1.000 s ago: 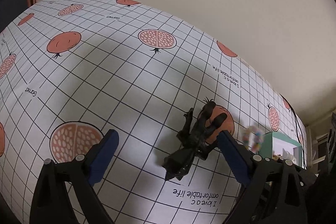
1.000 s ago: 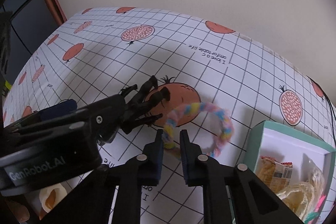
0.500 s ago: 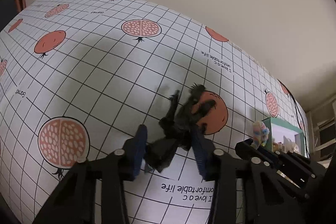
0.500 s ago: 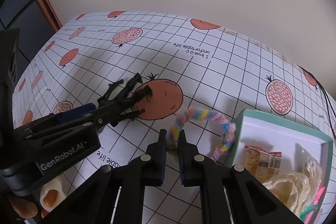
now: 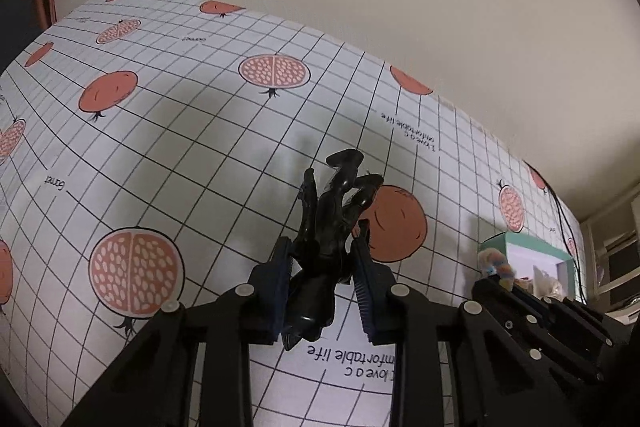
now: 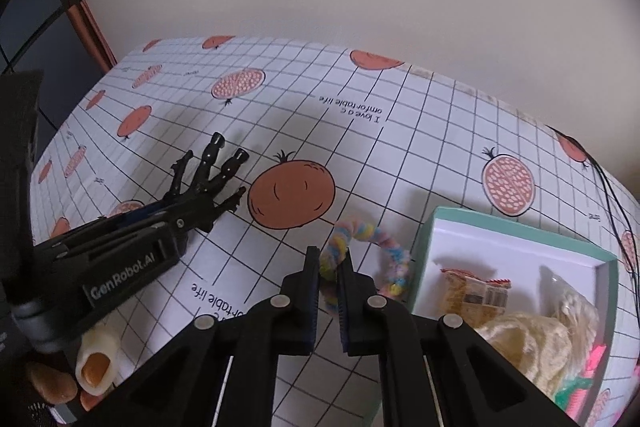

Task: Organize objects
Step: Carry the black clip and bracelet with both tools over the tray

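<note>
Left gripper (image 5: 322, 269) fingers pinching black toy skeleton hand (image 5: 326, 227) at wrist, bony digits pointing away, lifted just above counter (image 5: 192, 131) with pomegranate-print grid cloth. Right gripper (image 6: 329, 277) fingers pressed on pastel fuzzy ring (image 6: 370, 259), ring hanging beside teal-rimmed box (image 6: 520, 227). Box holds snack packet (image 6: 474, 291), pale fibrous bundle (image 6: 528, 343). Judgement: carry both to box; keep grips firm, clear near rim, release ring over bare white floor, toy after.
</note>
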A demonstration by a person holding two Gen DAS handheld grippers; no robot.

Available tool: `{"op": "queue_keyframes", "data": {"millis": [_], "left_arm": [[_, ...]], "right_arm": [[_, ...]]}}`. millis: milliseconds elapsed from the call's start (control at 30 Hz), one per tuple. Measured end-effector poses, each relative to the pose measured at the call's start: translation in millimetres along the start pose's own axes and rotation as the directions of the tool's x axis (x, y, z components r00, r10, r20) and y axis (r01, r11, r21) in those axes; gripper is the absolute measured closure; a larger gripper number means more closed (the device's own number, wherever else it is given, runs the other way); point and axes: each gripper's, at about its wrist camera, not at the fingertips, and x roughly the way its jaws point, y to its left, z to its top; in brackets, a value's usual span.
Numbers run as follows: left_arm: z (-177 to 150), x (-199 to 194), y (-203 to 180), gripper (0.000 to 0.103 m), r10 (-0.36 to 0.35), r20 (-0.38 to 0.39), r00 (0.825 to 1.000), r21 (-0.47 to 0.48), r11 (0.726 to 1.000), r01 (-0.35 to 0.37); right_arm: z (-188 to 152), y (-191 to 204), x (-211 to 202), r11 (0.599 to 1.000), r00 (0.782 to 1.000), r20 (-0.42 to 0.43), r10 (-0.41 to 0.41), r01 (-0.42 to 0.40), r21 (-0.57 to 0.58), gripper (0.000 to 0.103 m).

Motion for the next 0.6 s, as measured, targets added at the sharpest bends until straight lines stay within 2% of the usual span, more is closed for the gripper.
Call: {"op": "queue_keyframes", "data": {"millis": [233,467,600], "left_arm": [[-3.5,-24.0,-13.6,0.072,-0.014,0.018,1.0,0.01,1.0,0.014],[-12.9,-65.6,-27.2,0.072,-0.042,0.035,0.998,0.0,0.999,0.042],[-23.5,-88.2,-43.2,0.072,-0.031,0.05,0.998,0.045,0.999,0.029]], "right_arm": [[-11.9,-5.7,-39.4,1.0,0.999,0.044,0.001,-0.002,0.018,0.095],[-33.2,-17.2,-83.2,0.999,0.997,0.082,-0.007,0.004,0.036,0.095],[-52.4,-31.2,-103.8,0.997,0.996,0.093,-0.015,0.009,0.075,0.095]]}}
